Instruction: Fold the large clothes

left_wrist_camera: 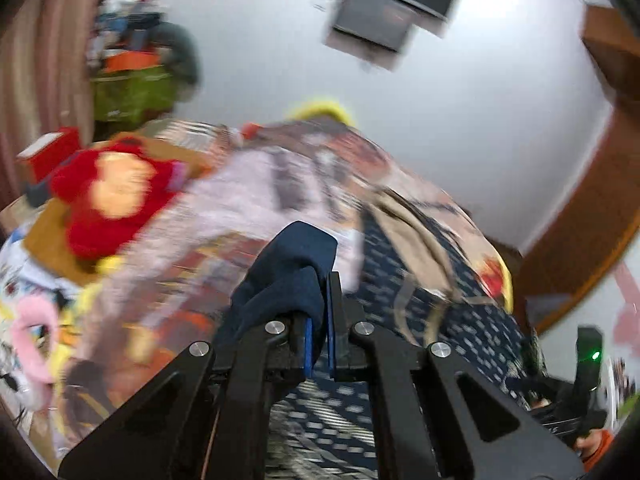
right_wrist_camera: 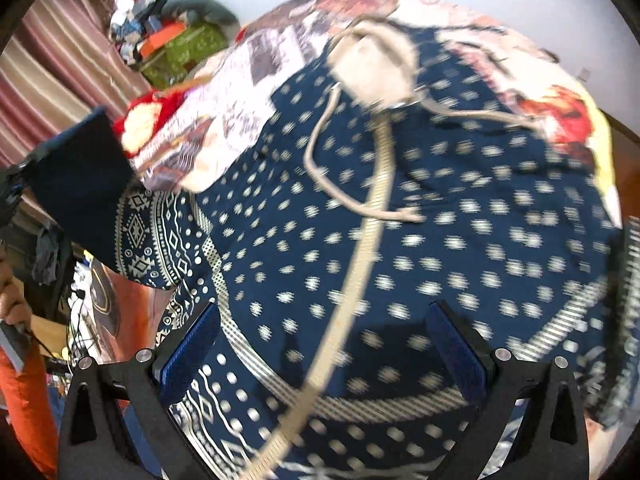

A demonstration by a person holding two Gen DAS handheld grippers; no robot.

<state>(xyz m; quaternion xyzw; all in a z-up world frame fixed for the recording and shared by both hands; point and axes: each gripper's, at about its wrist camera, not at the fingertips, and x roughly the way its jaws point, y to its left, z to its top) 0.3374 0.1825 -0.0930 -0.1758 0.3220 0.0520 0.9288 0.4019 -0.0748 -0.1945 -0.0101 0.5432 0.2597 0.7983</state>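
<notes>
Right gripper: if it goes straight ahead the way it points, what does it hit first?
Most likely the navy patterned garment spread on the bed. The right gripper is open above it, with the beige zipper strip running between the fingers. Depth is unclear.

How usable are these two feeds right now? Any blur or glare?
Left wrist view: heavy motion blur on the bedding, but the left gripper and its pinched navy garment are sharp. Right wrist view: garment pattern smeared, open right gripper crisp, no glare, fisheye bending.
</notes>
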